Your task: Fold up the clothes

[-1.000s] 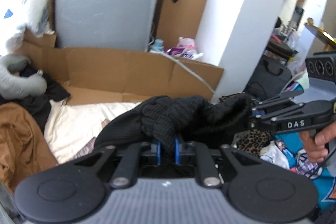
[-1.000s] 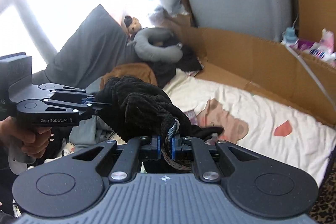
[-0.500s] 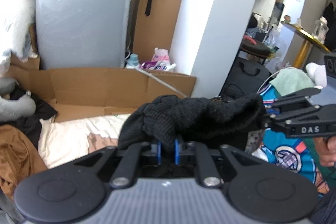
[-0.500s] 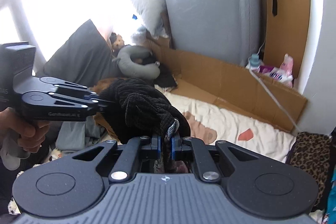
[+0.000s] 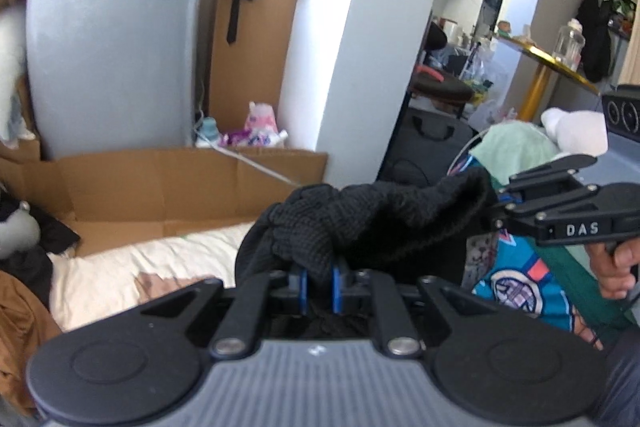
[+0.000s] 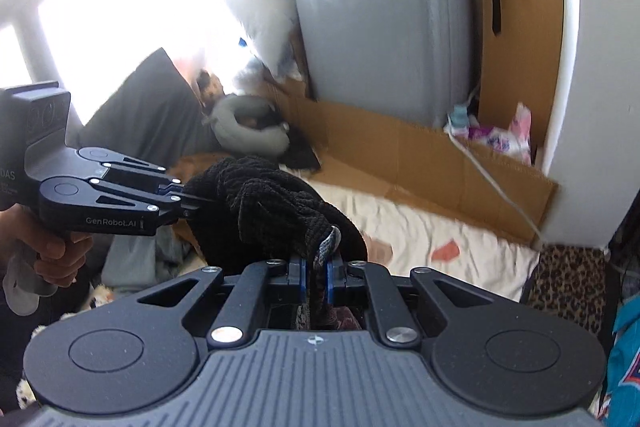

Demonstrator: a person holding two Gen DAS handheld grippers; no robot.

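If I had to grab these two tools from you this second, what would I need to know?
Left hand-held gripper: shut on the black knit garment.
Right hand-held gripper: shut on another part of the same garment.
The garment hangs bunched between the two, held up in the air above the cream blanket on the bed.
Done: garment picked up at two points.
Left: spread it flat on the blanket, fold it, then likely go on to the other clothes lying around.

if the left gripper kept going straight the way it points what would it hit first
Likely the black knit garment that the left gripper is shut on, bunched just ahead; beyond it, probably the cardboard sheet by the white pillar. Depth is unclear.
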